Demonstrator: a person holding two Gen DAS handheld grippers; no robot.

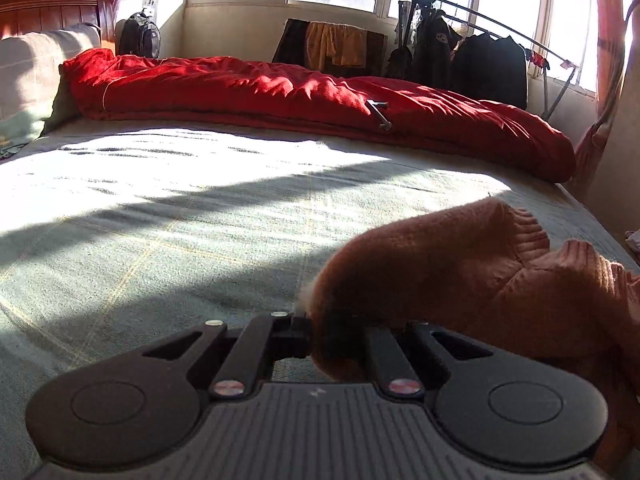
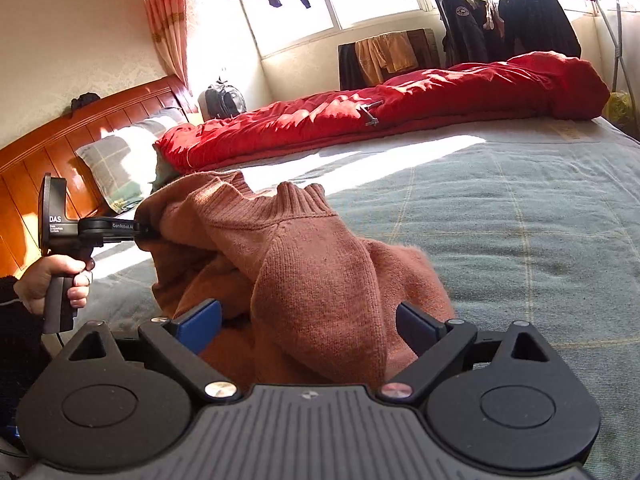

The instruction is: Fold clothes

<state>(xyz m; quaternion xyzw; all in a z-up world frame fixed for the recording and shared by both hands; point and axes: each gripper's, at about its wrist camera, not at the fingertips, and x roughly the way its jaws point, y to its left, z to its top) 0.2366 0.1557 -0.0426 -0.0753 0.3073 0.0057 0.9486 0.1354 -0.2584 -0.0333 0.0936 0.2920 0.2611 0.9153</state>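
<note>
A rust-orange knitted sweater (image 2: 316, 264) hangs bunched above the grey-green bedspread (image 2: 520, 216). My left gripper (image 1: 340, 332) is shut on a fold of the sweater (image 1: 440, 264), which drapes to the right. In the right wrist view the left gripper (image 2: 146, 232) shows at the left, held by a hand, pinching the sweater's edge. My right gripper (image 2: 308, 324) is open, its blue pads (image 2: 200, 320) wide apart on either side of a hanging sweater sleeve. The ribbed collar (image 2: 304, 196) points up.
A red quilt (image 1: 320, 96) lies rolled along the far side of the bed. A pillow (image 2: 120, 160) and wooden headboard (image 2: 60, 148) are at the left. A clothes rack with dark jackets (image 2: 520, 20) and a backpack (image 2: 222, 98) stand by the windows.
</note>
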